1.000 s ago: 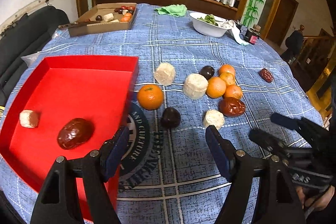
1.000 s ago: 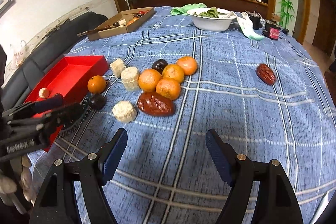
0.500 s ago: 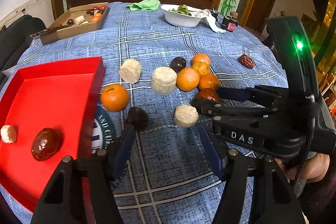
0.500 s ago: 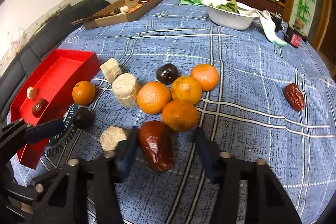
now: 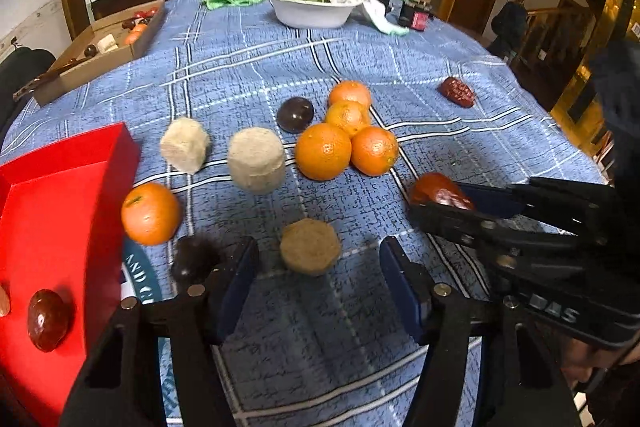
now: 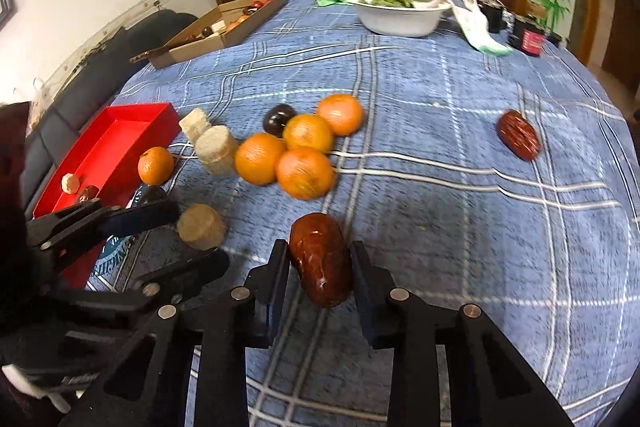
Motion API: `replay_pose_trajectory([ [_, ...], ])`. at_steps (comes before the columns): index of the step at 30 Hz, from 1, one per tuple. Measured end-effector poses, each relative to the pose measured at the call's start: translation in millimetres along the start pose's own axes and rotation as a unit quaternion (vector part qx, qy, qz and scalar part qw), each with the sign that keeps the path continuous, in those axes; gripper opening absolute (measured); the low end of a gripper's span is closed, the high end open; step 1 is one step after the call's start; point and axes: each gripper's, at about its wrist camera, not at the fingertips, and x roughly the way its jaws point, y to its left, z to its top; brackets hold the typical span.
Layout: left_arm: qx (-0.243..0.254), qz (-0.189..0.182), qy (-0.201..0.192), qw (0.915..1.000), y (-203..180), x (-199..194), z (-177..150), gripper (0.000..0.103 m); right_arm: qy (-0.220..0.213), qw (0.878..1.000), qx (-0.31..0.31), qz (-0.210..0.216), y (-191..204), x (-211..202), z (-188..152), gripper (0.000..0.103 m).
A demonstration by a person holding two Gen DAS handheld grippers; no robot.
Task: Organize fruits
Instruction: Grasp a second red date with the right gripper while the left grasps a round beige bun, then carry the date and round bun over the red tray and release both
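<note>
Between right gripper (image 6: 320,267) fingers, glossy red date (image 6: 320,263), clamped.

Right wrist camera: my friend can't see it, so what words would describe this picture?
The right tool is shut on a shiny red date above a blue checked tablecloth. Behind it sit four oranges in a bunch, and a red tray lies to the left.
</note>
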Motion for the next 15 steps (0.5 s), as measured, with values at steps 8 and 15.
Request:
replay_pose_trajectory([
  [8,0.008,0.042,0.002,0.9991,-2.7,3.7,0.9,0.030,-0.007,1.000,0.010,-0.001,-5.8,-11.5,-7.3,0.033],
  [15,-0.017,0.051,-0.029,0.9982,7.4,-23.4,-7.3,0.030,-0.020,1.000,0.004,-0.005,3.0,-24.1,-11.8,0.033],
])
